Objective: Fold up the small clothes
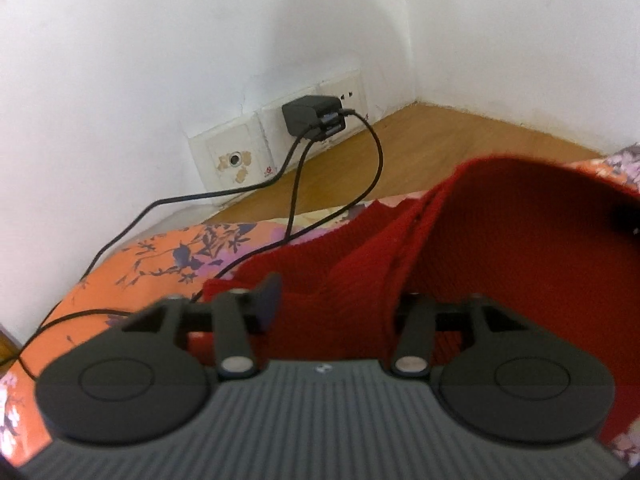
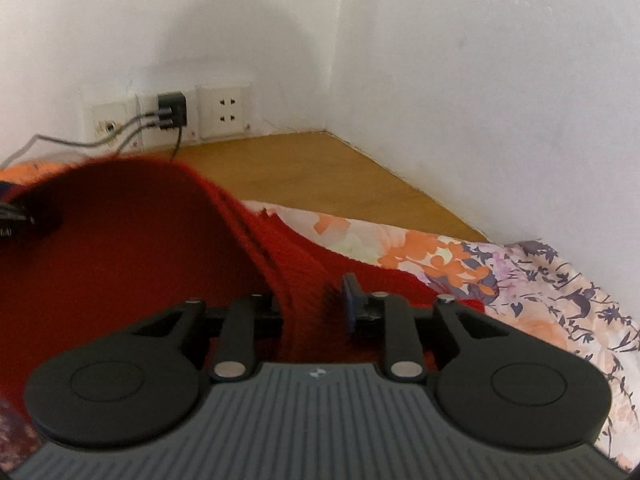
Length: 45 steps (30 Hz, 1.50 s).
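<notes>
Two grippers hold one red knit garment (image 1: 344,264) between them, lifted off an orange floral sheet (image 1: 132,264) on a bed. At far left, black cables (image 1: 296,184) trail over the sheet from a black charger (image 1: 312,118) plugged into wall sockets (image 1: 236,160), beside a strip of wooden floor (image 1: 440,144).

Next, the left gripper (image 1: 328,304) is clamped on the garment's near edge: one blue-padded finger (image 1: 270,298) shows, the other is buried in the knit.

Between the two, the cloth rises in a tall curved fold, its smoother inner face (image 1: 520,232) toward the cameras. A dark shape at the right edge of the left view is too blurred to identify.

Rightmost, the right gripper (image 2: 316,308) pinches the garment's other edge against its blue pad (image 2: 351,300); the knit runs straight down through the narrow gap. Beyond it the sheet turns paler, with purple sprigs (image 2: 540,280).
</notes>
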Available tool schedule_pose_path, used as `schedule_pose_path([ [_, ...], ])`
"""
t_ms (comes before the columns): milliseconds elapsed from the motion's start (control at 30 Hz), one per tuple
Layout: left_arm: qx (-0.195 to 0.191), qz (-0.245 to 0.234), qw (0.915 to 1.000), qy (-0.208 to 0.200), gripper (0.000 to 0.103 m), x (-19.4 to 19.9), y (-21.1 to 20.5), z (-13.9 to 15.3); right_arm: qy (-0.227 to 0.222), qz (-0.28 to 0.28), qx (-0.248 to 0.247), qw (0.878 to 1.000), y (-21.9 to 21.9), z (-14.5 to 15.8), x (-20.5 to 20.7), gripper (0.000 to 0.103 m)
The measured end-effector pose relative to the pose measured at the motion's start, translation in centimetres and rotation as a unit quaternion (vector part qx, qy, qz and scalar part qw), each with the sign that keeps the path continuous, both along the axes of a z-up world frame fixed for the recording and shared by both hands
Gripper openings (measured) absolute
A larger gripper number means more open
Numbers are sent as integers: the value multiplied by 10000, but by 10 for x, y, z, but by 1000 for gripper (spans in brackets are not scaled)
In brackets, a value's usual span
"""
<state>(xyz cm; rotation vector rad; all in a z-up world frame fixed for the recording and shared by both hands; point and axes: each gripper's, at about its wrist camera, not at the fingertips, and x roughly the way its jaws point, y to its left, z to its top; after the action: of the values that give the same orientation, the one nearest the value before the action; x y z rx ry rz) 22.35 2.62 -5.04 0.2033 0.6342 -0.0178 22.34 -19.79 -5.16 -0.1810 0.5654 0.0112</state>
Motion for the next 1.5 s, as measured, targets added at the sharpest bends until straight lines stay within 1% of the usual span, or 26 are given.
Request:
schedule_pose_path([
  [133, -183, -120, 9998, -34, 55, -9, 5, 17, -102, -12, 155, 9998, -6, 16, -8, 49],
  [200, -233, -117, 9996, -73, 57, -14, 8, 25, -172, -36, 229, 9996, -9, 24, -12, 52],
  [400, -418, -153, 9988, -223, 61, -28, 12, 48, -395, -154, 327, 9986, -21, 44, -26, 54],
  [467, -453, -166, 9985, -248, 62, -32, 13, 53, -443, -202, 362, 9982, -26, 48, -30, 56],
  [533, -450, -201, 9984, -272, 62, -35, 14, 56, -474, -255, 424, 9977, -32, 51, -34, 64],
  [567, -431, -211, 9985, -280, 63, -38, 14, 57, -482, -275, 446, 9975, -35, 52, -37, 66],
  [633, -361, -211, 9988, -272, 63, -39, 14, 55, -466, -308, 446, 9974, -41, 52, -41, 67],
  [767, -277, -91, 9995, -148, 63, -36, 20, 46, -274, -478, 435, 9975, -54, 43, -42, 67],
  [933, -291, 162, 9994, 95, 63, -26, 33, 26, 114, -802, 877, 9928, -76, 23, -36, 67],
  [1067, -292, 324, 9985, 329, 63, -22, 41, 9, 448, -1056, 1280, 9851, -94, 5, -31, 67],
  [1133, -350, 380, 9975, 481, 63, -19, 46, 0, 490, -1089, 1518, 9812, -99, -2, -28, 67],
  [1200, -477, 422, 9966, 520, 64, -18, 51, -7, 517, -1139, 1710, 9773, -105, -8, -26, 67],
  [1333, -642, 442, 9958, 489, 65, -18, 57, -10, 588, -1256, 2399, 9608, -125, -18, -25, 67],
  [1467, -666, 512, 9949, 563, 63, -19, 56, -4, 635, -1298, 2606, 9546, -127, -14, -29, 68],
  [1500, -665, 547, 9946, 580, 63, -22, 57, -1, 668, -1275, 2662, 9531, -128, -12, -31, 71],
])
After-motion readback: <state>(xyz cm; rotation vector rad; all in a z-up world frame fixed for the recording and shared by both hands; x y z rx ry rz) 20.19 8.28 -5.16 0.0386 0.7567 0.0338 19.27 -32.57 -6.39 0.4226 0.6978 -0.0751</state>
